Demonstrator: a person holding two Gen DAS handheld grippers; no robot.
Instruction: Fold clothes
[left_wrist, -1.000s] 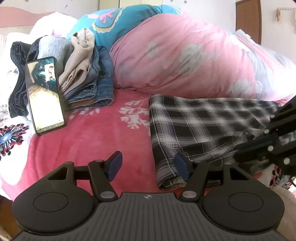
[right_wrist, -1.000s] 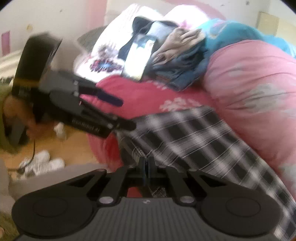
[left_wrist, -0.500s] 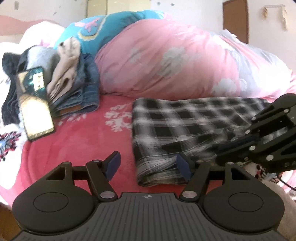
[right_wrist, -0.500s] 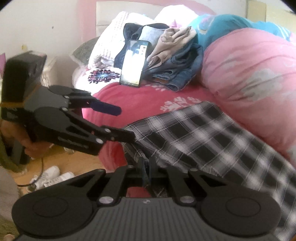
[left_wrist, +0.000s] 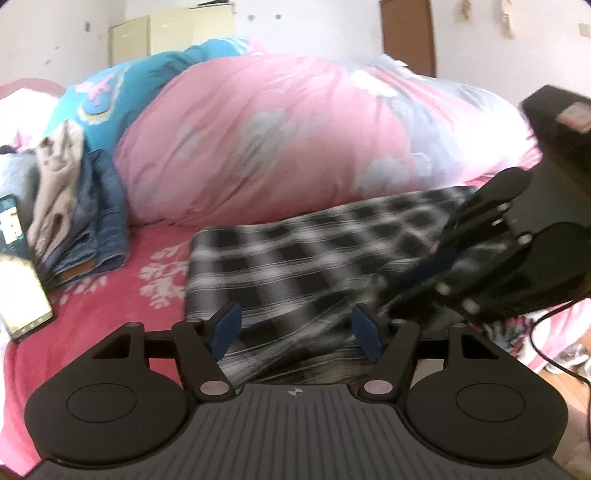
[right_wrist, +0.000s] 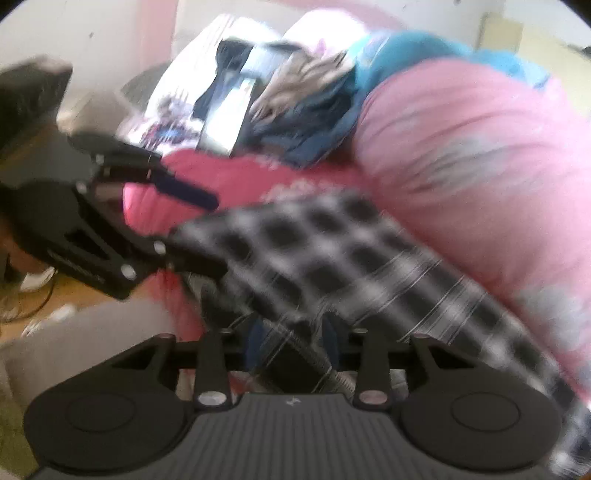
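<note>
A black-and-white plaid garment (left_wrist: 295, 258) lies flat on the red bedsheet (left_wrist: 110, 314) in front of a pink duvet. My left gripper (left_wrist: 297, 328) is open, hovering over the garment's near left corner, its blue pads clear of the cloth. In the right wrist view it shows at the left (right_wrist: 218, 234), fingers spread around the garment's end. My right gripper (right_wrist: 291, 339) sits at the garment's near edge; its jaws are parting, with a fold of plaid (right_wrist: 332, 258) lying loosely between the pads. The view is blurred. From the left wrist it appears at the right (left_wrist: 417, 280).
The bulky pink duvet (left_wrist: 295, 129) and a teal cover behind it fill the back of the bed. A pile of jeans and other clothes (left_wrist: 92, 221) with a lit phone (left_wrist: 18, 291) leaning on it stands at the left. Wooden floor with a cable (left_wrist: 554, 350) lies beyond the bed's right edge.
My left gripper has slid right, from the bare sheet to over the plaid's corner. My right gripper's pads, pressed together before, now stand apart. The right gripper has drawn closer.
</note>
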